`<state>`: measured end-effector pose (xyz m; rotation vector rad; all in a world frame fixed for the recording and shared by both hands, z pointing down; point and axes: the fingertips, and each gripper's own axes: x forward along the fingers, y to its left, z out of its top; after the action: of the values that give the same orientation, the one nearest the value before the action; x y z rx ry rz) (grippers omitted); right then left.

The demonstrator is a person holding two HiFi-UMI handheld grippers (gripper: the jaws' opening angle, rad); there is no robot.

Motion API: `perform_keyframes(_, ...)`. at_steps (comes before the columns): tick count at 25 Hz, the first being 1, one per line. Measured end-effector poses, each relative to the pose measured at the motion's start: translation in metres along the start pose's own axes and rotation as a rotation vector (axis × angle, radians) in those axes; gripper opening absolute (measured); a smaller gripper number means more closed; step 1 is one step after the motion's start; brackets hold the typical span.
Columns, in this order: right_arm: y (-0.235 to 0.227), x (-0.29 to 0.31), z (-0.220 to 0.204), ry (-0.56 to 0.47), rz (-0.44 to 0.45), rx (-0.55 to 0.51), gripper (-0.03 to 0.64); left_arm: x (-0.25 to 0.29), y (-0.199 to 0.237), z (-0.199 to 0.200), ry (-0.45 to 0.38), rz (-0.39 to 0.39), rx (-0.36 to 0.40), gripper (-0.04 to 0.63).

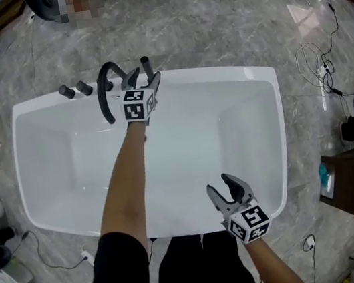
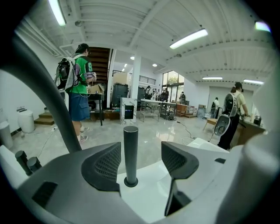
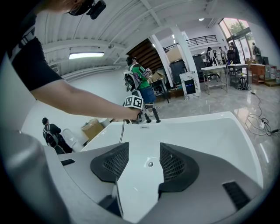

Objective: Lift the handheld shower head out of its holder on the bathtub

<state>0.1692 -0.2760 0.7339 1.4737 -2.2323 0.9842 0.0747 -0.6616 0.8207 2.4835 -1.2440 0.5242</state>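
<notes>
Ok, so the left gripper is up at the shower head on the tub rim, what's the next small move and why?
Probably close the left gripper on the shower head. In the left gripper view, its dark handle stands upright in the gap between the jaws, which are apart and not touching it, and its base sits in the holder, so nothing can lift yet. The right gripper hangs open over the bathtub.

Head view steeply down over bathtub (image 1: 219, 74); gripper views low across it.

Bright ceiling strip lights (image 2: 189, 38); glossy floor glare (fisheye-bent edges); near jaws soft.
</notes>
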Motion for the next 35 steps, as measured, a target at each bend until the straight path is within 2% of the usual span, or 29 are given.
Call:
perform_keyframes(3, 0.004, -0.002, -0.012, 0.013, -0.003, 0.015, 0.199, 0.006, 0.010, 0.005, -0.022, 0.020, -0.108, 0.265)
perform_keyframes(4, 0.004, -0.002, -0.016, 0.018, -0.001, 0.021, 0.199, 0.009, 0.011, 0.006, -0.023, 0.022, -0.121, 0.265)
perform_keyframes(8, 0.005, -0.004, -0.026, 0.029, 0.005, 0.041, 0.199, 0.018, 0.012, 0.007, 0.005, 0.027, -0.087, 0.265)
perform_keyframes(12, 0.000, -0.011, -0.029, 0.012, -0.024, 0.074, 0.199, 0.019, 0.028, 0.011, -0.024, 0.074, -0.172, 0.265)
perform_keyframes(14, -0.001, -0.015, -0.034, 0.011, -0.035, 0.089, 0.199, 0.020, 0.034, 0.012, -0.023, 0.085, -0.190, 0.264)
perform_keyframes(15, 0.000, -0.017, -0.037, 0.014, -0.032, 0.091, 0.198, 0.020, 0.034, 0.014, -0.021, 0.083, -0.186, 0.253)
perform_keyframes(16, 0.001, -0.018, -0.040, 0.021, -0.024, 0.090, 0.198, 0.021, 0.033, 0.016, -0.018, 0.078, -0.173, 0.213)
perform_keyframes(18, 0.005, -0.020, -0.048, 0.043, 0.004, 0.078, 0.198, 0.023, 0.029, 0.022, -0.013, 0.069, -0.143, 0.193)
perform_keyframes(21, 0.008, -0.023, -0.062, 0.083, 0.029, 0.045, 0.198, 0.030, 0.027, 0.022, 0.024, 0.071, -0.129, 0.199)
perform_keyframes(25, -0.002, -0.029, -0.065, 0.087, 0.013, 0.043, 0.198, 0.034, 0.031, 0.015, 0.059, 0.084, -0.116, 0.195)
perform_keyframes(31, -0.024, -0.035, -0.066, 0.069, -0.040, 0.075, 0.198, 0.037, 0.036, 0.005, 0.069, 0.065, -0.111, 0.199)
perform_keyframes(35, -0.027, -0.036, -0.076, 0.077, -0.052, 0.083, 0.196, 0.040, 0.034, 0.004, 0.067, 0.040, -0.094, 0.178)
